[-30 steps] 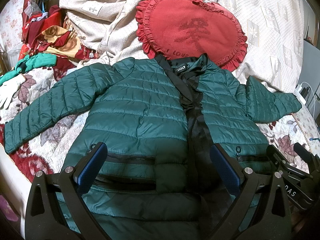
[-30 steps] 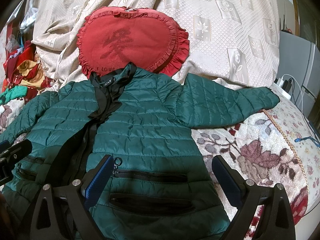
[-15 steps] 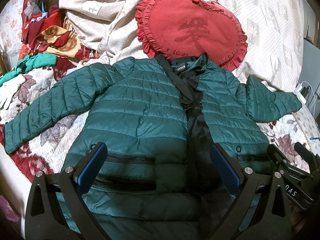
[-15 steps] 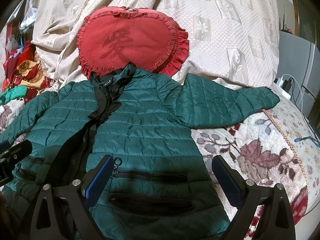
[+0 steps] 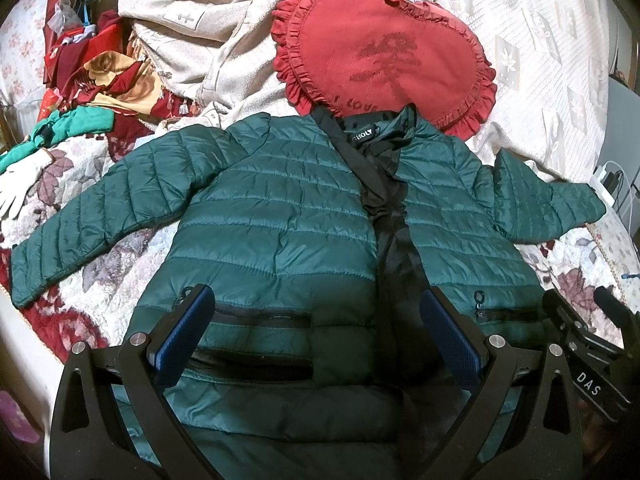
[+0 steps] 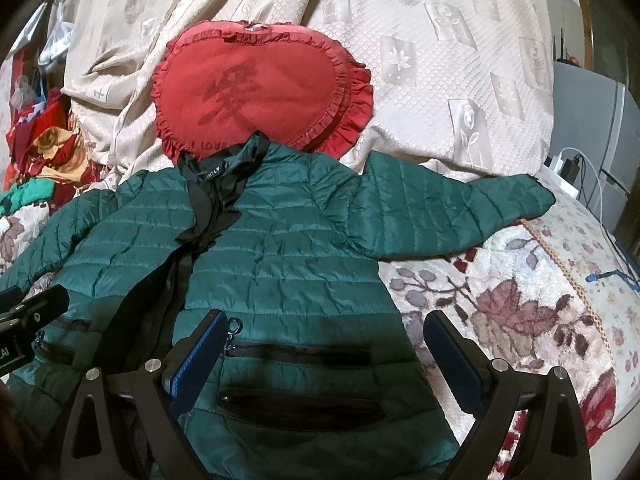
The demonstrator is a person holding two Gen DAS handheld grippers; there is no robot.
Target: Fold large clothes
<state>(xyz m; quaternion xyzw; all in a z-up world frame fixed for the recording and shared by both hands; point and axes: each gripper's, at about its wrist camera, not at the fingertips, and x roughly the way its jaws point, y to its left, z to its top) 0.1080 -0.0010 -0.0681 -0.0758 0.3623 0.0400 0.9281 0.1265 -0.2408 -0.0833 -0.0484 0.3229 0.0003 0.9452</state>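
Note:
A dark green quilted jacket (image 5: 280, 224) lies flat on the bed, front up, black lining showing along its open front, both sleeves spread out sideways. It also shows in the right wrist view (image 6: 288, 256). My left gripper (image 5: 316, 328) is open and empty, hovering over the jacket's lower left front near the pocket zip. My right gripper (image 6: 320, 348) is open and empty over the lower right front, its left finger (image 6: 196, 356) beside a zip pull. The right gripper's body shows in the left wrist view (image 5: 588, 356).
A red heart-shaped frilled cushion (image 5: 384, 52) lies just behind the collar. Beige patterned bedding (image 6: 440, 60) is heaped at the back. Colourful clothes (image 5: 92, 76) and a white glove (image 5: 16, 192) lie at the left. A power strip with cables (image 6: 568, 168) sits at the right edge.

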